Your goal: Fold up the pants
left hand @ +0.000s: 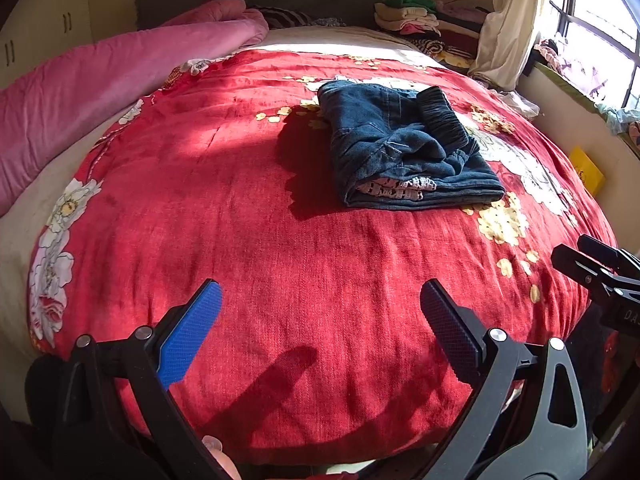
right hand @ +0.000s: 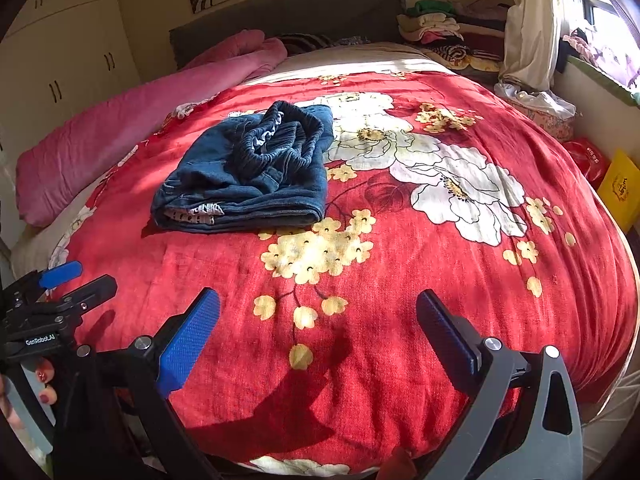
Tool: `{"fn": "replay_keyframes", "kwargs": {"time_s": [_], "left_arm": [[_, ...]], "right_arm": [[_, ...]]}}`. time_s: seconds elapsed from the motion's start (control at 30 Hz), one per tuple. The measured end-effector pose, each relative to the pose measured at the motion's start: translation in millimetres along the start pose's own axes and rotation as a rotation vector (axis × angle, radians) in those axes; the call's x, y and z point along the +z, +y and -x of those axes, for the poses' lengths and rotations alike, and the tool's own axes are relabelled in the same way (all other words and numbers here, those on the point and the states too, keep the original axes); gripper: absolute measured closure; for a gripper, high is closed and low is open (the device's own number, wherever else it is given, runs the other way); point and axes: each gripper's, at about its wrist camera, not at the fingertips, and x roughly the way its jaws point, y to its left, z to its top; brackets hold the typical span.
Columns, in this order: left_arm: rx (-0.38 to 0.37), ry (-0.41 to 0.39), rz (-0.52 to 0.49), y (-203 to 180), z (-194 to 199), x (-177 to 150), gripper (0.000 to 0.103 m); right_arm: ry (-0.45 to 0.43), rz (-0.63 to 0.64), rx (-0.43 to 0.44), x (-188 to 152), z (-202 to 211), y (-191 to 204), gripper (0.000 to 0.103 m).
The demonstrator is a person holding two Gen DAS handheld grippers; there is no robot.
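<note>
Left wrist view first: the left gripper (left hand: 320,320) hangs over the near edge of the red floral blanket (left hand: 240,208), jaws spread wide, nothing between them. The dark blue pants (left hand: 404,148) lie further out and a little to the right, well apart from the fingers, stacked in a compact bundle with the elastic waistband bunched on top. At the far right edge the right gripper (left hand: 592,268) pokes in, also clear of the cloth. A pink quilt (left hand: 120,76) runs along the left; a pile of folded clothes (left hand: 416,20) sits at the far right by the headboard.

Over to the right wrist view: the right gripper (right hand: 318,330) is wide open as well, holding nothing, hovering above the blanket's near edge. The pants (right hand: 248,176) lie far-left of it, patterned lining peeking from the near fold. No containers hold anything I can make out; the yellow box (right hand: 622,192) at the right stays closed to view.

The fold looks nearly finished, though that waistband is rumpled. My worry: a pinch taking only the top layer would peel the stack open, and the plush blanket could get caught up with the denim
</note>
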Motion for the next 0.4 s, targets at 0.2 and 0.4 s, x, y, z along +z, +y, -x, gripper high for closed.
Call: {"fn": "replay_keyframes", "kwargs": {"time_s": [0.2, 0.4], "left_arm": [[0.011, 0.036, 0.084, 52.4, -22.0, 35.6, 0.010], [0.189, 0.114, 0.157, 158.7, -95.7, 101.4, 0.010]], "right_arm": [[-0.023, -0.104, -0.081, 26.3, -10.1, -65.9, 0.005], [-0.034, -0.161, -0.268, 75.0, -27.5, -165.5, 0.005]]}}
